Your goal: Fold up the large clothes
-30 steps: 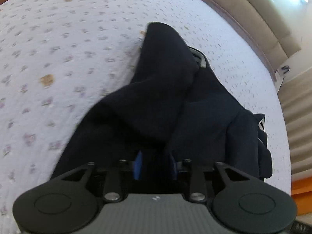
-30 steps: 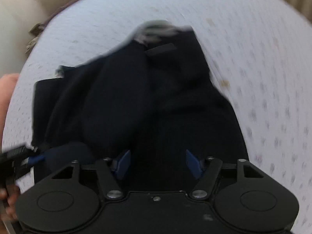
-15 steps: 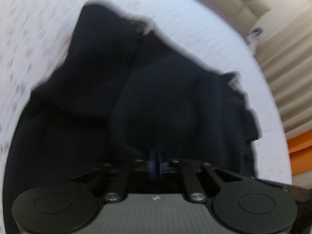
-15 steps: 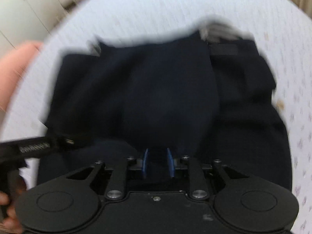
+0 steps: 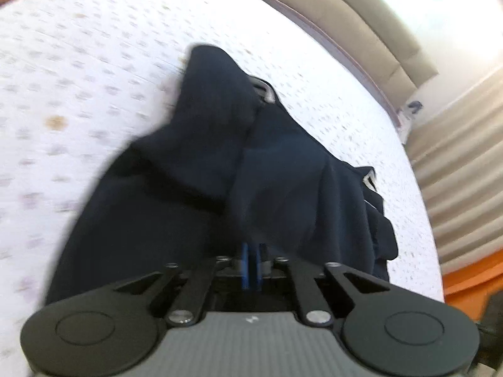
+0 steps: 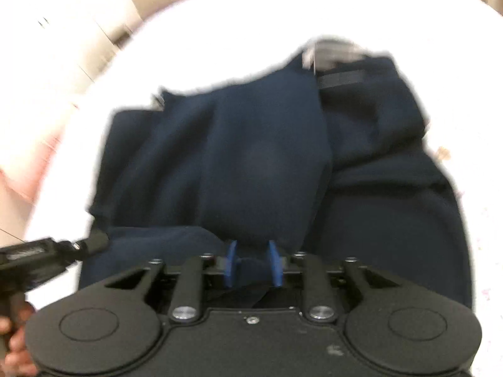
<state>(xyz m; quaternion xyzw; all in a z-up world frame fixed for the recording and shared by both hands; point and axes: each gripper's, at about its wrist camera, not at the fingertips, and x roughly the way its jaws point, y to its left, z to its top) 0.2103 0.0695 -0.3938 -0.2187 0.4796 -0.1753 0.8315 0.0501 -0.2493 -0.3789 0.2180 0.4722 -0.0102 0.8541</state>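
A dark navy garment (image 5: 220, 169) lies bunched on a white bedspread with small purple flowers (image 5: 78, 62). It also fills the right wrist view (image 6: 251, 157), with a grey waistband lining (image 6: 333, 53) at its far edge. My left gripper (image 5: 251, 265) is shut, its blue pads pinching a fold of the navy cloth. My right gripper (image 6: 253, 262) has its blue pads a narrow gap apart with navy cloth between them. The left gripper's body (image 6: 47, 254) shows at the left of the right wrist view.
A beige padded headboard (image 5: 361, 22) runs along the far side of the bed. Pleated curtains (image 5: 465, 163) and an orange object (image 5: 471, 279) stand at the right. White cupboards (image 6: 78, 40) show at the left in the right wrist view.
Both grippers closed from open onto the navy garment about half a second ago. Both views have since swung, and the garment has shifted with them.
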